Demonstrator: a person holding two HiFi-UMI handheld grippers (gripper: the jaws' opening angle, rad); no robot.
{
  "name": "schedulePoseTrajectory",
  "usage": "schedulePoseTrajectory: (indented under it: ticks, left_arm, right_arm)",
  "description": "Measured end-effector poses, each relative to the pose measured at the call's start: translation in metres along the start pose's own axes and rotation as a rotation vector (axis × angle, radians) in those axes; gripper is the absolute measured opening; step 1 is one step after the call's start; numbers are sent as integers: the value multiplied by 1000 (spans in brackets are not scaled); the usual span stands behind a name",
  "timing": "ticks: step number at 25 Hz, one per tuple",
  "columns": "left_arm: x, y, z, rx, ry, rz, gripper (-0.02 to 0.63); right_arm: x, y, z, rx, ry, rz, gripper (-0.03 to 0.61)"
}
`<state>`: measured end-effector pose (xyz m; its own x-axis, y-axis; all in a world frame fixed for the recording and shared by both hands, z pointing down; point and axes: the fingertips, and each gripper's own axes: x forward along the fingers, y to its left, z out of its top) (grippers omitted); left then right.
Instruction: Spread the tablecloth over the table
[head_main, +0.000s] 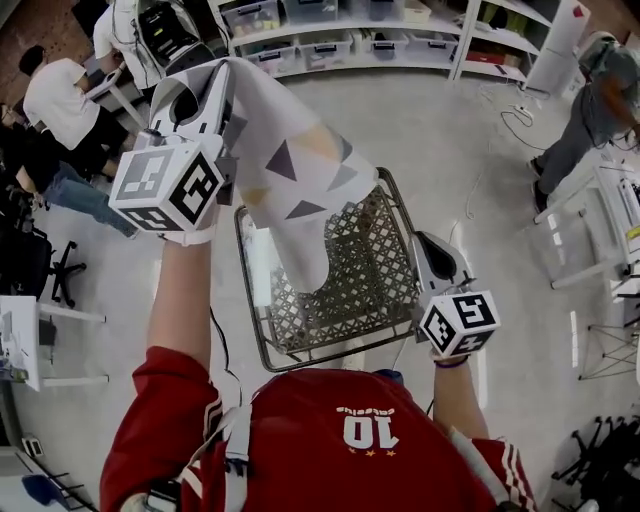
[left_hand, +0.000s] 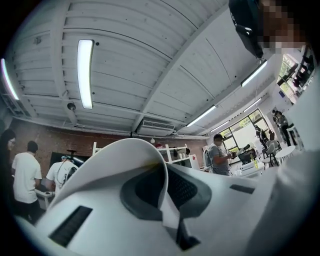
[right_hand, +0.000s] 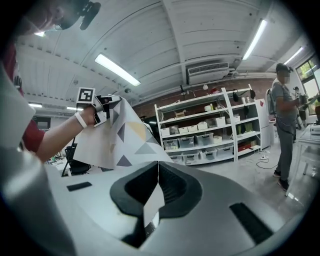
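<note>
- Your shirt (head_main: 330, 430) fills the 6 o'clock edge of the head view. Just beyond it stands the mesh tabletop (head_main: 385, 285), with nothing laid on it yet.
- Your left claw (head_main: 222, 75) is held high at the tabletop's 10 o'clock, clenched on one edge of the tablecloth (head_main: 300, 175).
- Your right claw (head_main: 425, 245) sits lower, at the tabletop's 3 o'clock. It is clenched on a thin fold of the same cloth, which shows pinched between its jaws in the right gripper view.
- The tablecloth hangs between the two claws as a narrow, sagging drape above the mesh. You cannot tell whether its low end touches the mesh.
- You are most likely at the opening-out step, in the air.
- Next, draw the claws apart toward 9 and 3 o'clock until the cloth runs flat. Keep both clenched, then lower it centred, and mind the rim snagging the hem.
</note>
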<state>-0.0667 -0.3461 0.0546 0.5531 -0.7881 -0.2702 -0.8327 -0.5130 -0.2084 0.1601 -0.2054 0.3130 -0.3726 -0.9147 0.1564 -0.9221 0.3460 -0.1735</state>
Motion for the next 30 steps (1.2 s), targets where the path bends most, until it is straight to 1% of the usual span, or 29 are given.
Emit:
schedulePoseTrajectory:
  ticks: [4, 6, 9, 12, 14, 16, 18, 21, 26, 30]
  left_arm:
    - [46, -1, -13, -4, 5, -46, 6]
    - [77, -7, -20, -14, 5, -66, 6]
    - [133, -33, -33, -21, 1, -93, 6]
    - [163, -66, -51, -23, -10, -114, 6]
    - [166, -82, -63, -32, -17, -123, 6]
    - [168, -85, -72, -55, -9, -131, 6]
    - [175, -82, -83, -79, 15, -141, 6]
    - [179, -85, -96, -93, 44, -148, 6]
    - [166, -95, -100, -104, 50, -137, 6]
    - [146, -96, -101, -117, 54, -138, 6]
  right_arm:
    - [3, -13, 0, 14, 8, -42, 15]
    - [6, -28, 2, 23, 19, -59, 15]
    - [10, -71, 2, 39, 35, -77, 15]
    - [4, -104, -13, 50, 38, -91, 15]
    - [-2, -114, -25, 51, 38, -95, 15]
    - [-2, -115, -25, 46, 44, -99, 15]
    - [3, -114, -15, 42, 51, -105, 15]
    - [10, -119, -2, 31, 44, -114, 15]
    - [11, -127, 22, 1, -2, -114, 15]
    - [14, -121, 42, -28, -34, -106, 15]
